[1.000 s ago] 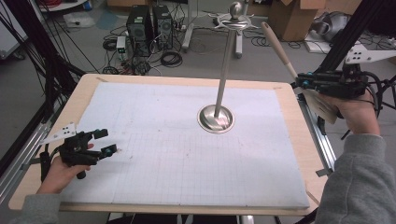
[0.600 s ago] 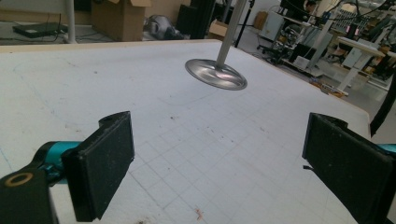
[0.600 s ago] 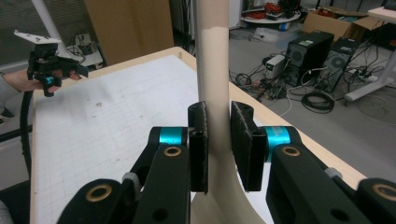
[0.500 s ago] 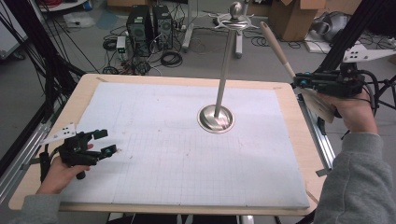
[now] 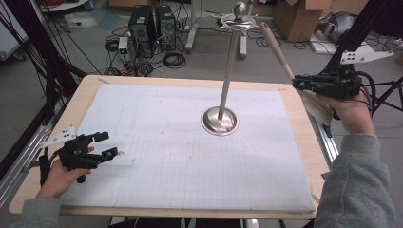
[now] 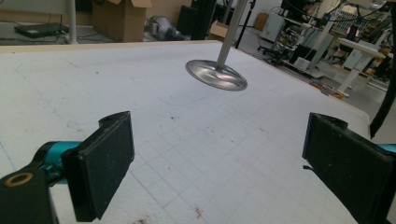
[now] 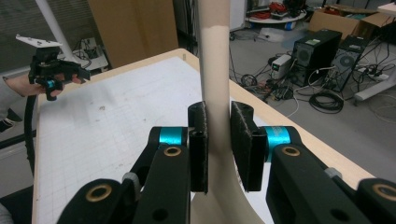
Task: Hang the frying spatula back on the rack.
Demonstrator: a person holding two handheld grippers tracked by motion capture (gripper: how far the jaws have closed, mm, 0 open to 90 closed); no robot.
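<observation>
A: Wooden utensil handle [image 7: 215, 70] is sitting clamped between the jaws of our right gripper [image 7: 218, 144]; we are holding the utensil [image 5: 304, 90] in the air beyond the right edge of the desk [image 5: 294, 109], handle slanting up and away, the broad pale end hanging below the hand.

B: Confirmed. We are keeping our left gripper [image 5: 105, 145] low over the near-left corner of the white grid mat [image 5: 180, 156], jaws spread wide with nothing between them.

A: We are judging the step in hand as the carry phase: the utensil is gripped and lifted, not yet delivered. The steel stand [image 5: 228, 71], a round base with an upright rod and a hooked top, is standing at mid-desk, well apart from both grippers.

B: We are reading the stand's top [image 5: 240, 21] as the likely target. The next move is calling for a leftward swing of our right gripper toward the rod, with the handle end raised to hook height.

A: Whether the handle carries a hanging hole, we cannot tell.
</observation>
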